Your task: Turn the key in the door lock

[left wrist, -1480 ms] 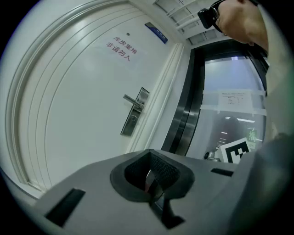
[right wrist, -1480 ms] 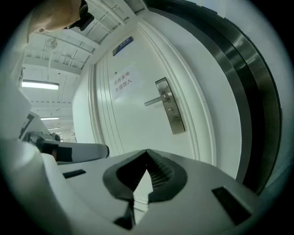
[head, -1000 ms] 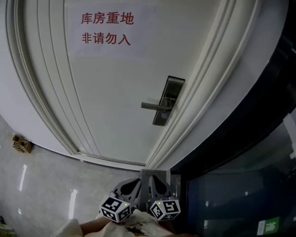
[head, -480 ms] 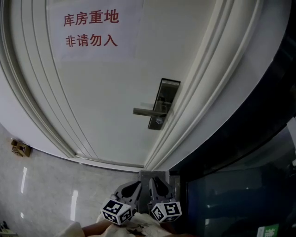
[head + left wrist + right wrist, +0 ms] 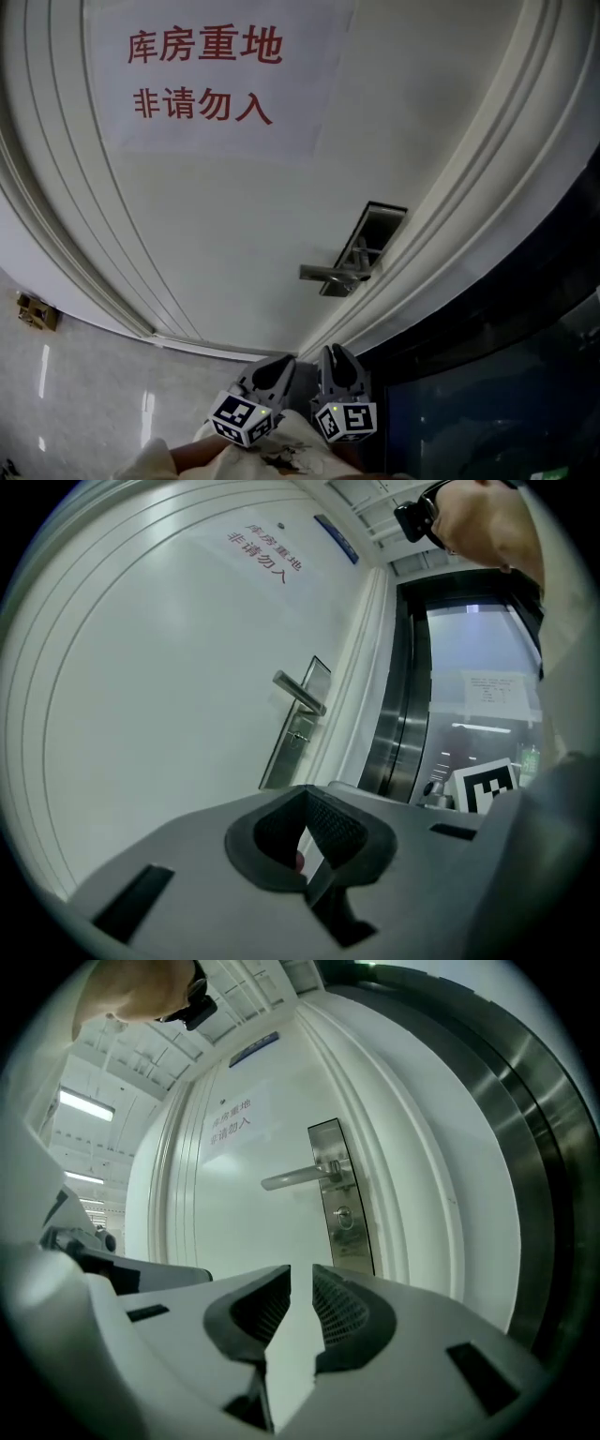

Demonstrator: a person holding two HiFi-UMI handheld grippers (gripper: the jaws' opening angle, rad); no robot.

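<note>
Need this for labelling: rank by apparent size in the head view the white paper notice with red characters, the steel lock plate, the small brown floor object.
1. White paper notice with red characters.
2. Steel lock plate.
3. Small brown floor object, farther away, so its real size is unsure.

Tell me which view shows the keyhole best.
The right gripper view: it faces the lock plate nearly square-on, with the keyhole clear below the handle. The left gripper view sees the lock plate slantwise, the keyhole barely a speck. The head view looks steeply down; the keyhole cannot be made out.
</note>
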